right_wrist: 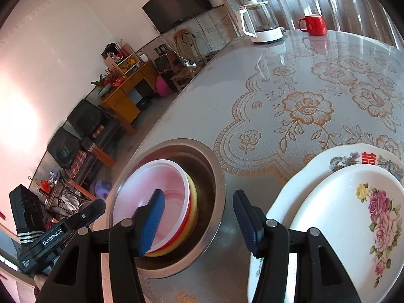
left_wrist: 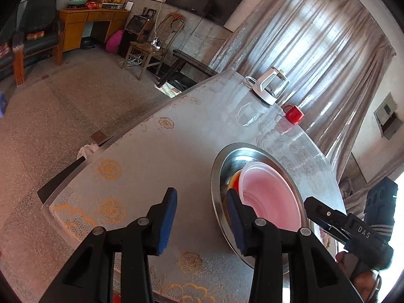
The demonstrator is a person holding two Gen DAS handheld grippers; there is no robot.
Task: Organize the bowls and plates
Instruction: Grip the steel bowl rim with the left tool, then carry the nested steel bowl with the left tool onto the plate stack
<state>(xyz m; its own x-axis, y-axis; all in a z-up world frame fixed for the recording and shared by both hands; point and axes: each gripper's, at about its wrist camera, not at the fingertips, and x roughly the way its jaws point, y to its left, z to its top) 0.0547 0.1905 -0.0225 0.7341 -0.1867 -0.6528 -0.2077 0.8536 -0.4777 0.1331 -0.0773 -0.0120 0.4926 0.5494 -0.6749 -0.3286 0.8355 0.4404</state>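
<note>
A steel bowl (left_wrist: 222, 166) (right_wrist: 214, 176) stands on the table and holds nested plastic bowls: a pink one (left_wrist: 272, 194) (right_wrist: 161, 184) on top, red and yellow ones (right_wrist: 193, 212) under it. Two white floral plates (right_wrist: 341, 222) are stacked to the right of the steel bowl. My left gripper (left_wrist: 202, 219) is open and empty, its right finger near the steel bowl's near rim. My right gripper (right_wrist: 199, 222) is open and empty, over the steel bowl's right side. The right gripper's body (left_wrist: 348, 227) shows in the left wrist view, and the left gripper's body (right_wrist: 63, 229) in the right wrist view.
A glass kettle (left_wrist: 270, 85) (right_wrist: 262, 22) and a red mug (left_wrist: 293, 113) (right_wrist: 313, 24) stand at the table's far end by the curtain. The table's left edge (left_wrist: 141, 131) drops to the floor. Chairs, a wooden cabinet and a TV are across the room.
</note>
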